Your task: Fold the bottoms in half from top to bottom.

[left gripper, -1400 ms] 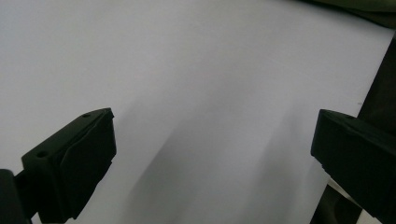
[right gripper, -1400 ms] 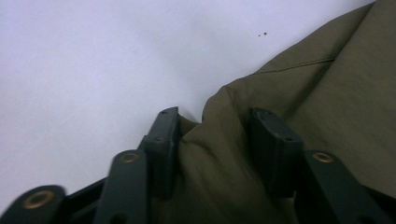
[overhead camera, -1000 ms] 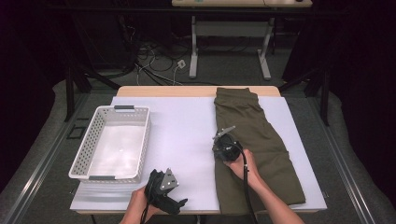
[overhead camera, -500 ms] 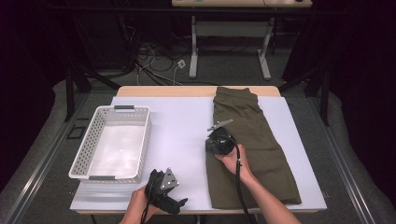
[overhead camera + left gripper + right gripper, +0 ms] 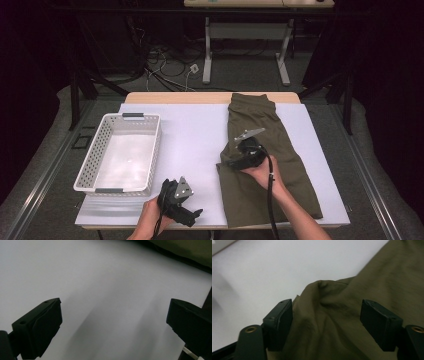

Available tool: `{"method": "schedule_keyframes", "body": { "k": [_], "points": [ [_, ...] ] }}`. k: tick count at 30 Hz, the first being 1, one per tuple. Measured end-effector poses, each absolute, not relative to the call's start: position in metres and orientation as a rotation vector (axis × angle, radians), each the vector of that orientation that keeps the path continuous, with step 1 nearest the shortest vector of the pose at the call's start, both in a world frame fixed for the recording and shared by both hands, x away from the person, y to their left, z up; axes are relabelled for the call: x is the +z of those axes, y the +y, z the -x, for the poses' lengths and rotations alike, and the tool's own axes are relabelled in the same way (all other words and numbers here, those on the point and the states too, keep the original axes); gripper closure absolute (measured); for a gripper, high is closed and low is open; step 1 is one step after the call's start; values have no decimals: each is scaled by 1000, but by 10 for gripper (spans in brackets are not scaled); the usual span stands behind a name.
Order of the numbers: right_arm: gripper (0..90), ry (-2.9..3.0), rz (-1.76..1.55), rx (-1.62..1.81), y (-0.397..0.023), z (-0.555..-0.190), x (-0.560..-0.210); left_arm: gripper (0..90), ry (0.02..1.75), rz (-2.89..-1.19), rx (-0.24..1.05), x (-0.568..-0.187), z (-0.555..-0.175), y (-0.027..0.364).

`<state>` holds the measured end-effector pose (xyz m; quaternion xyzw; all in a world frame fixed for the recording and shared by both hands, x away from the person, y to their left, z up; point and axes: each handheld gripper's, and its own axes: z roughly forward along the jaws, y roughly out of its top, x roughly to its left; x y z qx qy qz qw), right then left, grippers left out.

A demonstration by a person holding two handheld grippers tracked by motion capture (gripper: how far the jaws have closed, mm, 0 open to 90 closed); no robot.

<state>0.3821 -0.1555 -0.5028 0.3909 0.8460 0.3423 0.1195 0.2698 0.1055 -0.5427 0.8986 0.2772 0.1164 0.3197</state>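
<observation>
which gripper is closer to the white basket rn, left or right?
Left. The left gripper rests at the table's near edge, just past the white basket's near right corner. The right gripper, jaws just opened, is over the olive garment's left edge.

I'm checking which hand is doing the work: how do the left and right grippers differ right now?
The right gripper sits over the olive trousers, a raised fold of cloth between its jaws, which have just been opening; the left gripper has bare white table cover between its jaws. The right one is mid-table; the left is at the near edge, by the white basket. Both are open and hand-held.
</observation>
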Motion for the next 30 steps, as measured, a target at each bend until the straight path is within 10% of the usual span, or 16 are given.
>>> {"method": "schedule_keyframes", "body": {
  "k": [30],
  "points": [
    [310, 2174, -1440, 772, -301, -385, -525, 29, 902, -2267, 263, -528, -356, 33]
  ]
}}
